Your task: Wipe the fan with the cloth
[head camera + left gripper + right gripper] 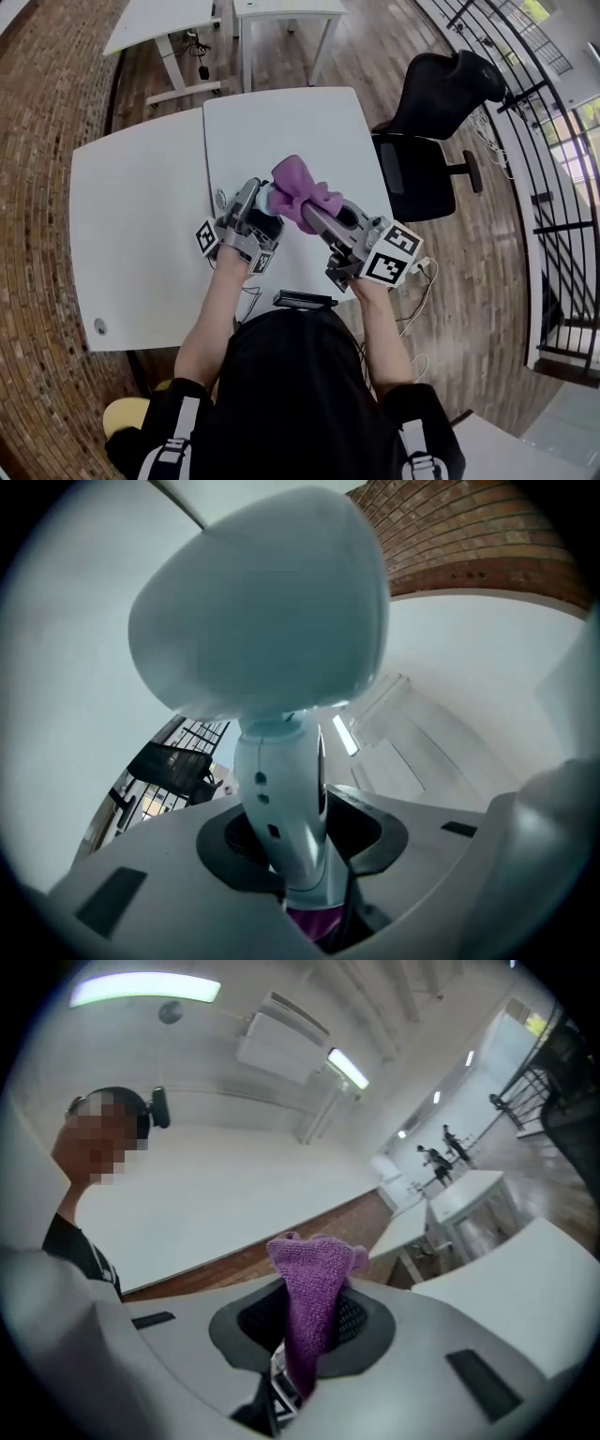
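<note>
Head view: left gripper (255, 208) and right gripper (314, 214) up side by side over white table (141, 234), purple cloth (302, 190) bunched at their tips.
Left gripper view: clamped on stem of fan (272, 611), round head just ahead of jaws, bit of purple low by stem.
Right gripper view: pinched tight on cloth, fold standing up out of jaws.

No legible text, brand or number in any view. Cubes on left gripper (265, 202) and right gripper (308, 212) carry black-and-white square coded markers; no readable characters.
</note>
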{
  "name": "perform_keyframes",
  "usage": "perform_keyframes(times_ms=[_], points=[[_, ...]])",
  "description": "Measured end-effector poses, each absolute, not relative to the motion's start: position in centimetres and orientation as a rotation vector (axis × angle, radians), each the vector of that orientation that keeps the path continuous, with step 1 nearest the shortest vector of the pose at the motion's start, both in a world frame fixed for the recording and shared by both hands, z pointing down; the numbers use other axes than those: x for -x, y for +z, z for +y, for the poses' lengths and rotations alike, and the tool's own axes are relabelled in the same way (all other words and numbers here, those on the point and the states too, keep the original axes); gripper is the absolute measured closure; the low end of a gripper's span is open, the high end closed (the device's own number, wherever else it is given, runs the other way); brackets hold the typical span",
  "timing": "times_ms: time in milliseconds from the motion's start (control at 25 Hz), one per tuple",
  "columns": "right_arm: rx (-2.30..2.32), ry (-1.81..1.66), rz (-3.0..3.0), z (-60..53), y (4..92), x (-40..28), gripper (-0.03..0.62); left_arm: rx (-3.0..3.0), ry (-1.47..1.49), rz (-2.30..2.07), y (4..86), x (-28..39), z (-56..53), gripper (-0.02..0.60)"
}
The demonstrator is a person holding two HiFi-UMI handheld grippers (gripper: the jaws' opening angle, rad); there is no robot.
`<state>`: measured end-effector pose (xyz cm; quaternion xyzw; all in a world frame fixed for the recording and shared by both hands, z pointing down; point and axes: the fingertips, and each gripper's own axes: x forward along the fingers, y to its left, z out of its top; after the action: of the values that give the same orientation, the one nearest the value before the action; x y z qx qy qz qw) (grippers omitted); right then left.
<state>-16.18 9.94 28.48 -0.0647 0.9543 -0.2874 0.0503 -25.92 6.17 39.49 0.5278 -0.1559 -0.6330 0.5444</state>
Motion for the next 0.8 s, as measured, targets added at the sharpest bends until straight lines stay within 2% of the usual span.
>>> perform_keyframes(times_ms=[80, 280, 440, 680, 800], points=[[0.068, -0.734, 2.963, 11.9, 26.0, 19.1, 0.553, -1.27, -1.522, -0.342, 37.5, 25.6, 6.7, 0.43], [0.074, -0.543, 3.142, 13.3, 27.5, 22.9, 0.553, -1.267, -1.583, -0.281, 34.2, 25.2, 7.5, 0.43], [0.187, -0.565, 3.094, 11.5, 28.2, 21.0, 0.553, -1.266, -1.593, -0.262, 33.5, 25.2, 8.2, 0.433], [0.707, -0.669, 3.138, 5.4, 33.5, 15.5, 0.553, -1.264, -1.632, -0.264, 34.0, 26.0, 8.5, 0.433], [0.604, -0.665, 3.038, 6.3, 29.9, 15.8, 0.553, -1.259, -1.635, -0.288, 34.4, 26.4, 8.4, 0.433]])
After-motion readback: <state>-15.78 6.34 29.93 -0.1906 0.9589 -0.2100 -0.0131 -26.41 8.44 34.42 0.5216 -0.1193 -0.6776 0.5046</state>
